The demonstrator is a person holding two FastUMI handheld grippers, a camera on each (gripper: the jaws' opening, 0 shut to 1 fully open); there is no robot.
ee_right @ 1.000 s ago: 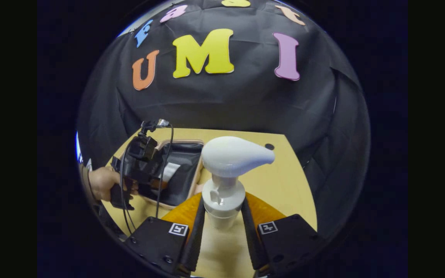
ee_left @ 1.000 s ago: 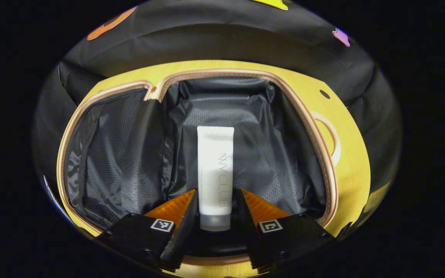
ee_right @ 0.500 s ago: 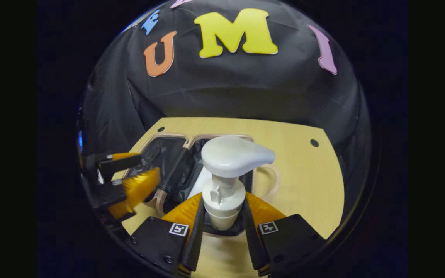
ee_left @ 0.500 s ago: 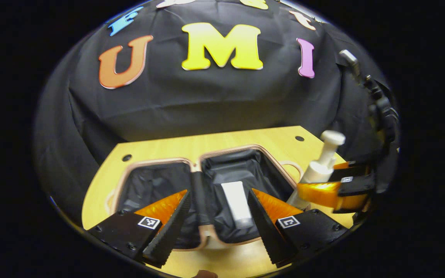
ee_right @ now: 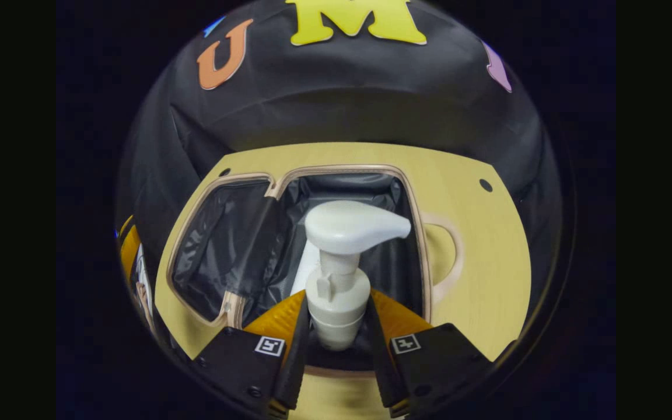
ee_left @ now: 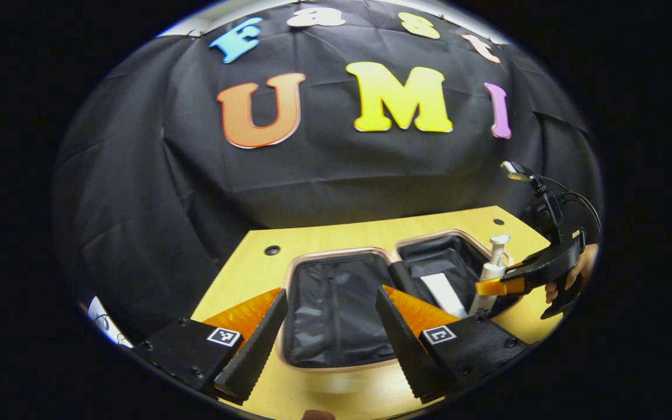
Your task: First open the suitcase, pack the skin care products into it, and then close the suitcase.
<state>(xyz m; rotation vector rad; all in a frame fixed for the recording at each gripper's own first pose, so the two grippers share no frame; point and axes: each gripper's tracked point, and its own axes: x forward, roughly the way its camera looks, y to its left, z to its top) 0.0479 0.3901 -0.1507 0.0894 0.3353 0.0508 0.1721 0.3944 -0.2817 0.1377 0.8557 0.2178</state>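
Note:
The suitcase point(ee_left: 336, 309) point(ee_right: 228, 303) lies open flat on the wooden table point(ee_left: 242, 280), both black-lined halves up. A white tube point(ee_left: 444, 293) point(ee_right: 303, 274) lies in its right half. My right gripper point(ee_right: 336, 329) is shut on the neck of a white pump bottle point(ee_right: 339, 274) point(ee_left: 490, 274), holding it upright over that right half. In the left gripper view the right gripper point(ee_left: 496, 286) and the hand point(ee_left: 581, 271) holding it show at the far right. My left gripper point(ee_left: 330, 326) is open, with nothing between its fingers, back over the suitcase's left half.
The suitcase's handle point(ee_right: 447, 259) sticks out to the right on the table point(ee_right: 487, 262). Small holes point(ee_left: 272, 250) point(ee_right: 486, 185) mark the tabletop. The black booth wall rises behind the table's far edge.
My left gripper let go of the tube in the suitcase, opened, pulled back and swung left. My right gripper carried the pump bottle leftward from the table to above the suitcase's right half.

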